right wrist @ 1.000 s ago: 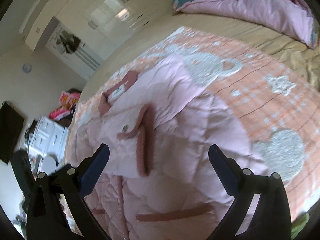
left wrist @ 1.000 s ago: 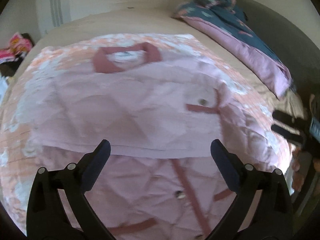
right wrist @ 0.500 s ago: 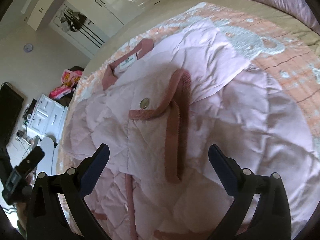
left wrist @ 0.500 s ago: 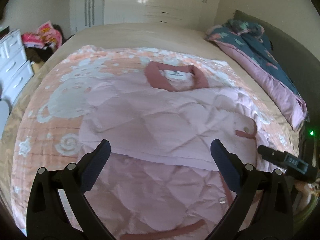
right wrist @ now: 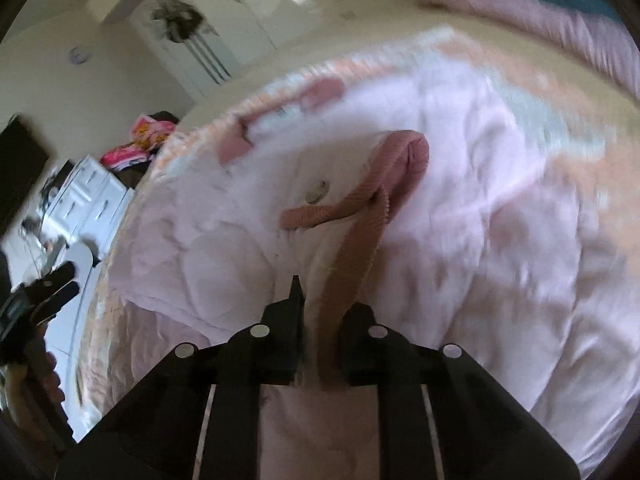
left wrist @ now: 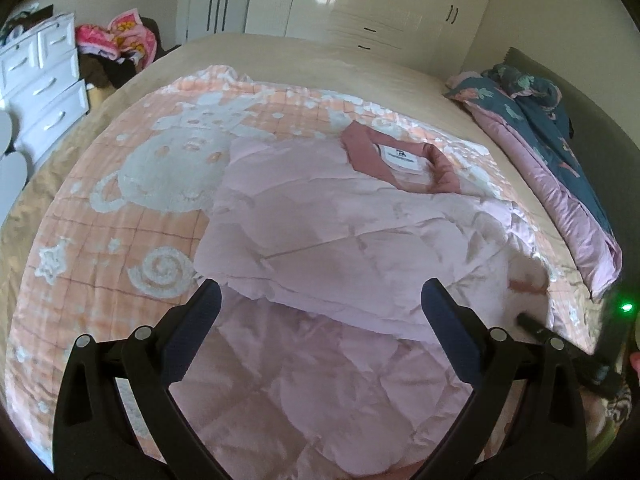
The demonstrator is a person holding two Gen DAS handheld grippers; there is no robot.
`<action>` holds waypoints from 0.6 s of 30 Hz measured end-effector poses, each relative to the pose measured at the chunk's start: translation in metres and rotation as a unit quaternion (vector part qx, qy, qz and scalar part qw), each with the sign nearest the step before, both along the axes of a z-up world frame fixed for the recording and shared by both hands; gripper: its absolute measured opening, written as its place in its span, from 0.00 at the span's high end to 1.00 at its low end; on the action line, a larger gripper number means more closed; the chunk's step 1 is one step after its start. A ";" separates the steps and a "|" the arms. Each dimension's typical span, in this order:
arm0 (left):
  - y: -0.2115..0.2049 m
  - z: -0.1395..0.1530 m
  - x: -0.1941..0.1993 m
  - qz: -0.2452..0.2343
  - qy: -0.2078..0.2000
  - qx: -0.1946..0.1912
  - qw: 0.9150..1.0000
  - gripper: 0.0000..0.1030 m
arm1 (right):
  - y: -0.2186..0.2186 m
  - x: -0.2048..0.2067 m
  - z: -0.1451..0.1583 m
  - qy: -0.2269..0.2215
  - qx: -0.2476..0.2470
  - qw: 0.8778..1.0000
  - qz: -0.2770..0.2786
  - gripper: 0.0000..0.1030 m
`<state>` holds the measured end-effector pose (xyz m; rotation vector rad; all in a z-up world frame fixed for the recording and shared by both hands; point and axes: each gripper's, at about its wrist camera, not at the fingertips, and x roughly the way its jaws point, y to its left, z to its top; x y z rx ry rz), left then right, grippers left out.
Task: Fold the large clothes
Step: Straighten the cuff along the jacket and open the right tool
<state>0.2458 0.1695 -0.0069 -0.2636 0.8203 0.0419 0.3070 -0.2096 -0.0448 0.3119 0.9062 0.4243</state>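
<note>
A pale pink quilted jacket [left wrist: 340, 240] with a dusty-rose collar [left wrist: 400, 160] lies on an orange patterned blanket [left wrist: 120, 208] on the bed, one part folded across its middle. My left gripper [left wrist: 320, 312] is open and empty above the jacket's near half. My right gripper [right wrist: 324, 320] is shut on the jacket's dusty-rose ribbed cuff [right wrist: 360, 248], which runs up from between its fingers. The right gripper also shows at the right edge of the left wrist view [left wrist: 560, 344]. The jacket fills the right wrist view [right wrist: 480, 240], which is blurred.
A rolled teal and pink duvet [left wrist: 560, 168] lies along the bed's right side. White drawers [left wrist: 44, 84] and a pile of bright clothes [left wrist: 116, 44] stand at the far left. White wardrobes [left wrist: 380, 0] line the back wall.
My right gripper has gone from open to shut on the cuff. The left gripper has swung left and pulled back, still open.
</note>
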 end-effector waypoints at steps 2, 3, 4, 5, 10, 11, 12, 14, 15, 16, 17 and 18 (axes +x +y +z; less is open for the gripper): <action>0.001 0.000 0.002 0.001 0.000 0.001 1.000 0.09 | -0.002 0.004 0.025 -0.039 -0.003 0.999 0.009 0.87; 0.002 -0.001 0.003 0.001 0.000 0.001 1.000 0.09 | -0.003 0.006 0.037 -0.056 -0.007 0.998 0.013 0.87; 0.002 -0.001 0.005 0.002 0.000 0.000 1.000 0.09 | -0.005 0.010 0.050 -0.074 -0.011 0.997 0.017 0.87; 0.003 -0.001 0.008 0.002 0.000 -0.002 1.000 0.09 | -0.006 0.016 0.062 -0.088 -0.016 0.996 0.020 0.87; 0.002 0.004 0.021 0.004 -0.007 0.001 1.000 0.09 | -0.008 0.043 0.088 -0.128 -0.050 0.990 0.028 0.87; 0.001 0.006 0.024 0.002 -0.009 0.000 1.000 0.09 | -0.010 0.047 0.087 -0.132 -0.052 0.989 0.029 0.87; 0.000 0.007 0.027 0.000 -0.010 0.002 1.000 0.09 | -0.012 0.049 0.086 -0.133 -0.053 0.989 0.029 0.87; -0.004 0.008 0.035 -0.006 -0.009 0.008 1.000 0.09 | -0.014 0.055 0.076 -0.125 -0.058 0.990 0.023 0.87; -0.006 0.008 0.040 -0.009 -0.007 0.012 1.000 0.09 | -0.013 0.059 0.073 -0.120 -0.059 0.991 0.020 0.87; -0.008 0.007 0.044 -0.012 -0.006 0.015 1.000 0.09 | -0.014 0.063 0.066 -0.110 -0.060 0.992 0.016 0.87; -0.009 0.006 0.048 -0.015 -0.002 0.017 1.000 0.09 | -0.015 0.065 0.060 -0.102 -0.061 0.993 0.013 0.87; -0.012 0.004 0.053 -0.017 0.002 0.021 1.000 0.09 | -0.015 0.067 0.055 -0.095 -0.065 0.993 0.011 0.87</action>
